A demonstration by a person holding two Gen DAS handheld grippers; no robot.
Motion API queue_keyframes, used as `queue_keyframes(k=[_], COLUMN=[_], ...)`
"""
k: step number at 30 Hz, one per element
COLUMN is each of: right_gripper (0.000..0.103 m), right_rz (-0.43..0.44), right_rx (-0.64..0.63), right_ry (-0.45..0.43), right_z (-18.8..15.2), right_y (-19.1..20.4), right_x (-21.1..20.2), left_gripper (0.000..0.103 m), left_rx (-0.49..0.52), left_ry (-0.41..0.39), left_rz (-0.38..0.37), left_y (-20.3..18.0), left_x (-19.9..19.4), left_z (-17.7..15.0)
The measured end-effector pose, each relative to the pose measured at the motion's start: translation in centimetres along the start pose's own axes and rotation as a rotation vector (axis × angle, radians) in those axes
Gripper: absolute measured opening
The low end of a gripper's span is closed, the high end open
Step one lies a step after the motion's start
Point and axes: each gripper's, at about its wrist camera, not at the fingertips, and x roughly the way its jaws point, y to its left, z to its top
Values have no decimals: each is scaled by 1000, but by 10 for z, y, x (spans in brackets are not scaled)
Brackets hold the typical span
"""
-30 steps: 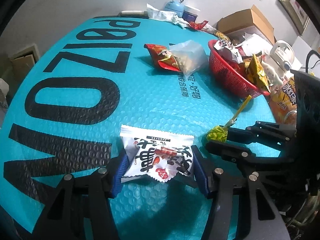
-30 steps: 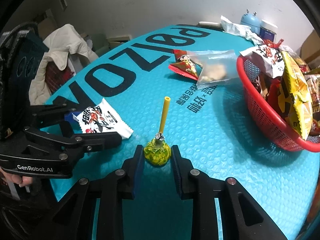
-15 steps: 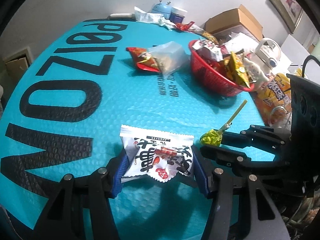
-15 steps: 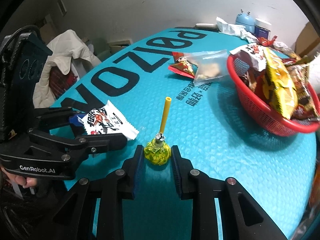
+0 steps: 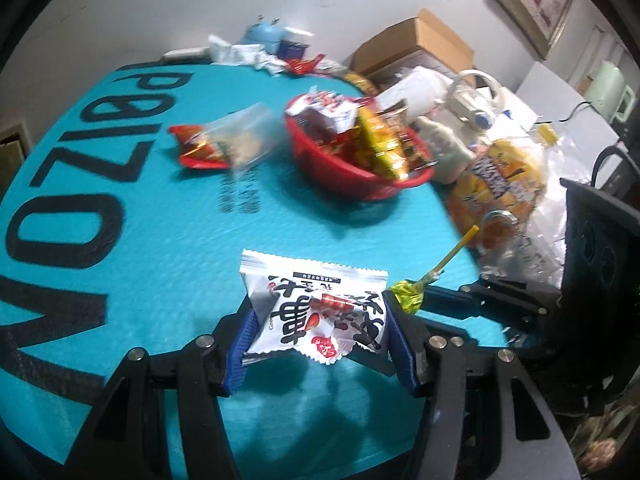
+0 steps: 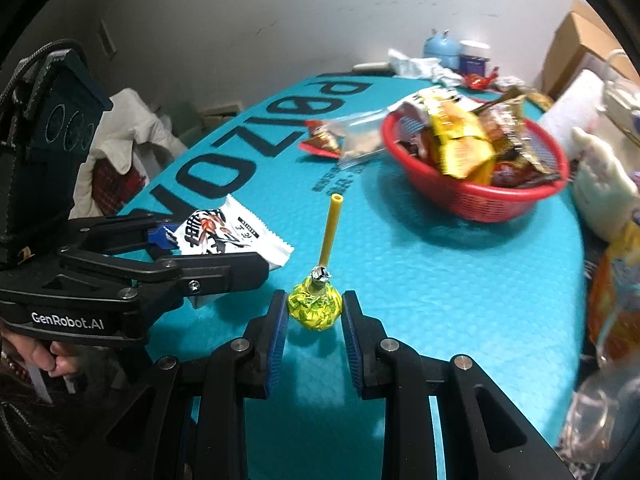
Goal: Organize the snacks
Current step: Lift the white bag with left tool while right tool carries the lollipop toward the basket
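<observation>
My left gripper (image 5: 316, 328) is shut on a white snack packet (image 5: 320, 312) with black and red print, lifted above the teal mat (image 5: 152, 208). My right gripper (image 6: 314, 316) is shut on a yellow-green wrapped lollipop (image 6: 316, 306) whose yellow stick (image 6: 330, 228) points up and away. The two grippers travel side by side; the left gripper with the snack packet (image 6: 224, 234) shows at the left of the right wrist view, and the lollipop (image 5: 408, 294) shows beside the packet in the left wrist view. A red basket (image 5: 332, 160) full of snacks sits ahead, the same red basket (image 6: 480, 196) at upper right.
A red snack bag (image 5: 196, 146) and a clear bag (image 5: 248, 136) lie on the mat left of the basket. An orange bag in clear plastic (image 5: 500, 184), a white plush toy (image 6: 604, 188) and a cardboard box (image 5: 416, 44) crowd the right side. Clothes (image 6: 124, 140) hang at the left.
Both grippers have risen and moved toward the basket with their loads, so the basket sits more central and the mat looks lower. Neither grip has changed.
</observation>
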Motion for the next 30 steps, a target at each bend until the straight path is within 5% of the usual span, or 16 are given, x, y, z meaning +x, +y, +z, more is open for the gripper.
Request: queue_keyframes(k=[18,30], right_gripper=[27,27], right_rz=[-125,-232], right_rx=[28,41], right_ry=[-113,-151], right_z=[21,72], right_y=[-31,-60], right_x=[-57,-66], left_gripper=[57,57], left_rx=[139,155], left_ry=[-120,-174], left_rz=[-15,-7], left_y=[-49,-54], left_x=[-25,-16], left_z=[51,107])
